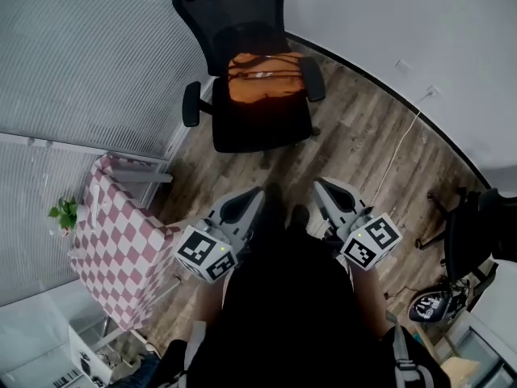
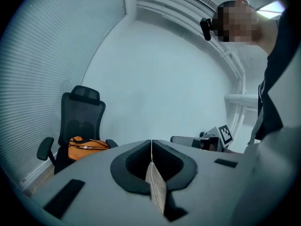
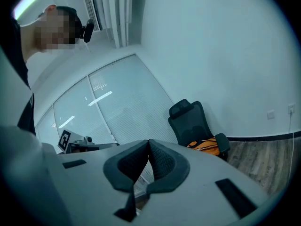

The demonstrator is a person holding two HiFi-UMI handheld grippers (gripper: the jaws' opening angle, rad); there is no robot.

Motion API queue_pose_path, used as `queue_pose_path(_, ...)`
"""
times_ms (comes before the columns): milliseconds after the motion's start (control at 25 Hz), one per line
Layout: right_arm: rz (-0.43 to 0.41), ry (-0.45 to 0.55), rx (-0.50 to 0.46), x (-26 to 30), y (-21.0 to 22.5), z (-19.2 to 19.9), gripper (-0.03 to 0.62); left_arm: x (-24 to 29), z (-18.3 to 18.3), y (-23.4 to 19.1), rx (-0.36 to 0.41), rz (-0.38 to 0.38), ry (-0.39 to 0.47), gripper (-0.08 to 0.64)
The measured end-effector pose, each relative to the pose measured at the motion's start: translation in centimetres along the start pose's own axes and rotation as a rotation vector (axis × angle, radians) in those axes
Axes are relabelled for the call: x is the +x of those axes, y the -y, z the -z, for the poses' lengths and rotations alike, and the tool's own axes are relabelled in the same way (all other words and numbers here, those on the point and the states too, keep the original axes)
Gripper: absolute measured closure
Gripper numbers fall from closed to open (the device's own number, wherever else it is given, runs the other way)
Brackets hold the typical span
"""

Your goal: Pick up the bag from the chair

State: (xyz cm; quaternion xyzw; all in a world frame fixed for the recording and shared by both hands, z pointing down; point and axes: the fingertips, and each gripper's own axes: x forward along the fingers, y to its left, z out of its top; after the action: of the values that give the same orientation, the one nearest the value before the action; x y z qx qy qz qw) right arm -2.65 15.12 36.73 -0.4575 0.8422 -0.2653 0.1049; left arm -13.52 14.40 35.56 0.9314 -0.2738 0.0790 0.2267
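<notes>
An orange fabric bag point(image 1: 262, 77) lay on the seat of the black mesh office chair point(image 1: 240, 8), at the seat's rear edge against the backrest. The left gripper point(image 1: 257, 194) and the right gripper point(image 1: 321, 186) were well apart from it over the wood-plank floor point(image 1: 367, 132). Each was clenched, pads together on nothing. Their cubes point(image 1: 206, 253) bore black-and-white square markers, the only print legible.
</notes>
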Motion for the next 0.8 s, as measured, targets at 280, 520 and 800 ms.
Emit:
queue_pose_path(280,0.082,-0.017,-0.046,2.8,3.3,-1.7,0.572,4.8,-1.6,-4.0,-0.012,0.060,-0.016,0.526)
queue_pose_path(520,0.126,-0.046,-0.073,7.6,6.3,-4.8,0.572,10.5,-6.0,-8.4,0.013,0.142,-0.002,0.526)
queue_pose_path(800,0.185,-0.009,-0.070,14.4,9.7,-8.8,0.572,16.1,-10.2,-15.9,0.036,0.193,-0.035,0.526)
